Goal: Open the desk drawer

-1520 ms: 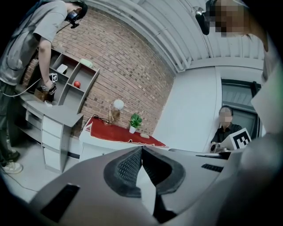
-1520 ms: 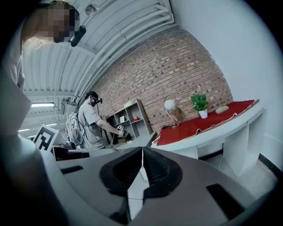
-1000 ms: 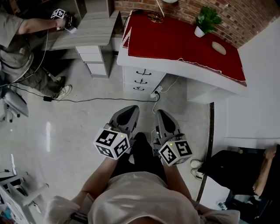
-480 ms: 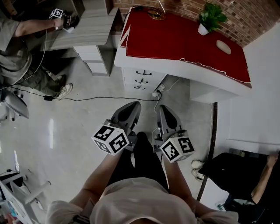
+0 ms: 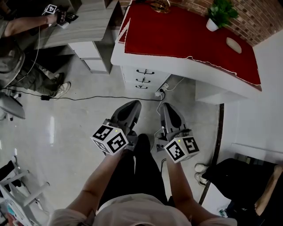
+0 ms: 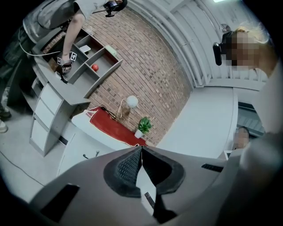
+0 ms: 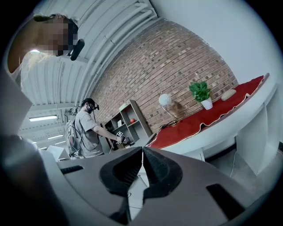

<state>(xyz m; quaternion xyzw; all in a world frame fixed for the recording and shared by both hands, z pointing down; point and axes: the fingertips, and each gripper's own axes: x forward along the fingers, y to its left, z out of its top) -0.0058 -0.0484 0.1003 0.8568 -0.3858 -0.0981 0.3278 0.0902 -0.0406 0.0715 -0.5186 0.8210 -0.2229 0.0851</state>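
Grey and clenched on nothing, the left gripper (image 5: pixel 131 106) and right gripper (image 5: pixel 165 108) sit side by side above the floor, jaws pressed together. Ahead, well apart from both, the white desk (image 5: pixel 208 75) holds 3 closed drawers (image 5: pixel 142 79) with dark handles under a red cloth (image 5: pixel 177 35). Beyond stands a potted plant (image 5: pixel 219 13).

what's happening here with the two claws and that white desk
A person stands facing the white desk with the red cloth, holding a left claw and a right claw. Both claws are shut and empty. The desk's three drawers are all closed, and neither claw has reached a handle yet. Another person works at the grey desk beside it.
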